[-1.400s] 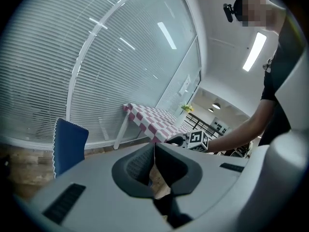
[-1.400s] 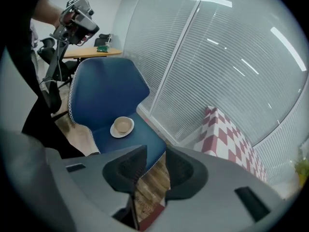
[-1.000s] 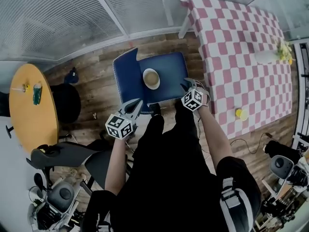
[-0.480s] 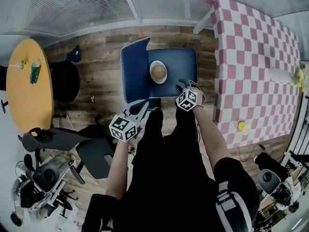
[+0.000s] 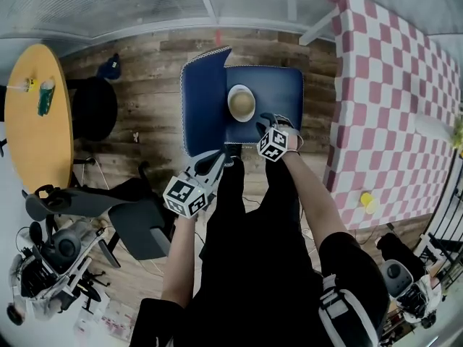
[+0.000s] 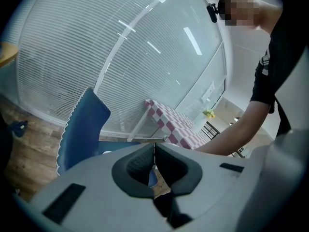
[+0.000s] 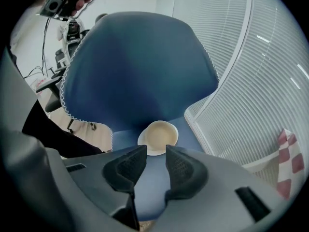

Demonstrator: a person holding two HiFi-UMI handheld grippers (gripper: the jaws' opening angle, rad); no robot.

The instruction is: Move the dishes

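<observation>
Wood-plank floor (image 5: 155, 85) under a wall of white slatted blinds (image 5: 108, 6), with a red-and-white checked tabletop (image 5: 391, 107) at the right and a round yellow tabletop (image 5: 36, 143) at the left. Between them, a dark blue padded chair (image 5: 278, 96) edged in white zigzag stitching.

On the seat, close to the backrest: a round pale cream bowl (image 5: 241, 103), smooth and plain inside, upright. Beneath it a slightly wider white saucer (image 7: 144, 143), its rim peeking out on one side. Both well apart from the checked tabletop.

Low over the front of the seat, the right gripper (image 5: 265, 123), just beside the bowl and not touching it. Jaws apart, only blue seat showing in the gap, the bowl just past the tips.

Near the chair's front corner, the left gripper (image 5: 212, 162). Jaws pressed together, gripping nothing.
</observation>
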